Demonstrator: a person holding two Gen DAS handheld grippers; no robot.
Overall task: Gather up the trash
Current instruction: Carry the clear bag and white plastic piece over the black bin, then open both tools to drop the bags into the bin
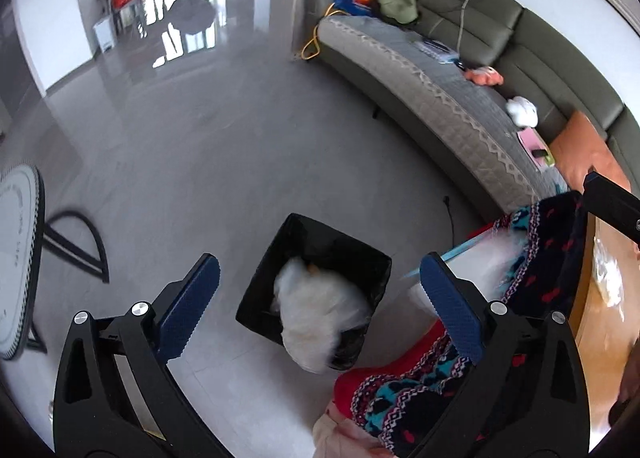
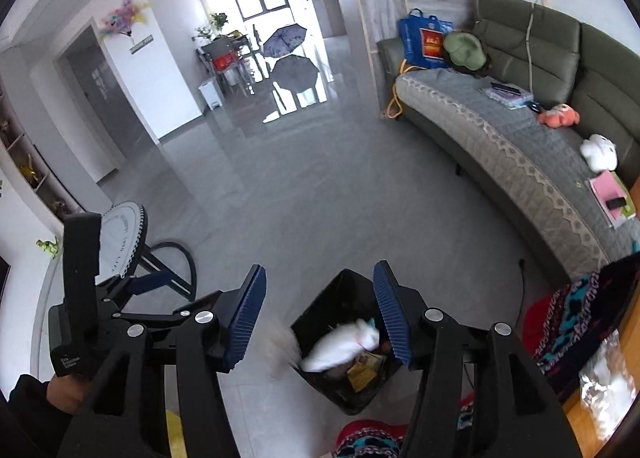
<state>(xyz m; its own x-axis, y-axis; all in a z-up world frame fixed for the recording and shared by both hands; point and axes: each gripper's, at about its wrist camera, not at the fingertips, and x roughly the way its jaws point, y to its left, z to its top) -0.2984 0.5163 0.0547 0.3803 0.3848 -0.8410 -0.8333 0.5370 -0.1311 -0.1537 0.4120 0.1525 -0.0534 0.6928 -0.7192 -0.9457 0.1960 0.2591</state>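
Both grippers are held above the floor, angled down toward a black bin (image 1: 320, 258). The left gripper (image 1: 320, 290) is seen w/ its blue-padded fingers (image 1: 188, 306) spread wide apart, nothing between them; the bin lies in the gap, below. The right gripper (image 2: 318, 314) is likewise spread open and empty, its pads (image 2: 246, 314) apart, w/ the bin (image 2: 344, 294) below and mostly under the right-hand finger. In the right wrist view the left gripper (image 2: 80, 290) is seen at the left edge, held in a dark-sleeved hand (image 2: 64, 394). A white crumpled piece of trash (image 1: 320, 306) is seen blurred over the bin's opening in the left wrist view, overlapping its near rim; whether it rests in the bin or is in the air can't be told. In the right wrist view the same white piece (image 2: 340, 350) appears inside the bin, beside yellowish wrappers (image 2: 364, 372). The bin stands on the grey tiled floor (image 1: 200, 138), near a long grey-covered sofa (image 1: 460, 106), approx. between the sofa and a round side table (image 1: 20, 250). Patterned red/blue/black fabric (image 1: 404, 398) is seen just beside the bin on the right.
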